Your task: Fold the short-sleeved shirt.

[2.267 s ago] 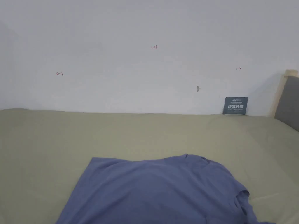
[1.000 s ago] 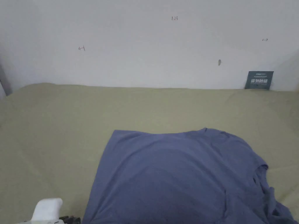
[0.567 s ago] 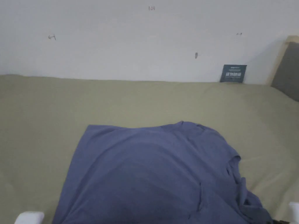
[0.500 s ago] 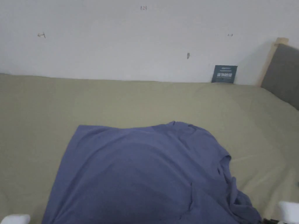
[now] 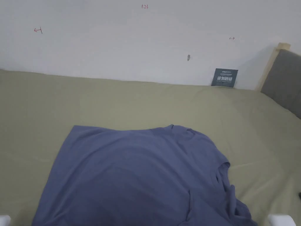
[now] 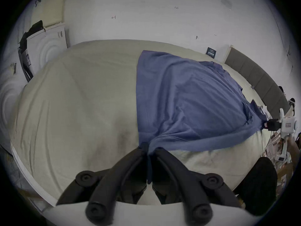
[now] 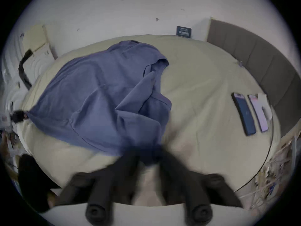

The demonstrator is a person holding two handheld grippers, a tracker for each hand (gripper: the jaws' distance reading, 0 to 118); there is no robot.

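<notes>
The blue shirt lies spread on the green bed, in the lower middle of the head view. The left tool pinches one near corner tight. The right tool pinches the other corner; it looks blurry.

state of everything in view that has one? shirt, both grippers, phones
Blue short-sleeved shirt: spread on the olive bedsheet, right side bunched, near edge lifted.
Left gripper: shut on the shirt edge.
Right gripper: blurred, apparently shut on the shirt.
Two smartphones: lying flat, side by side.
</notes>
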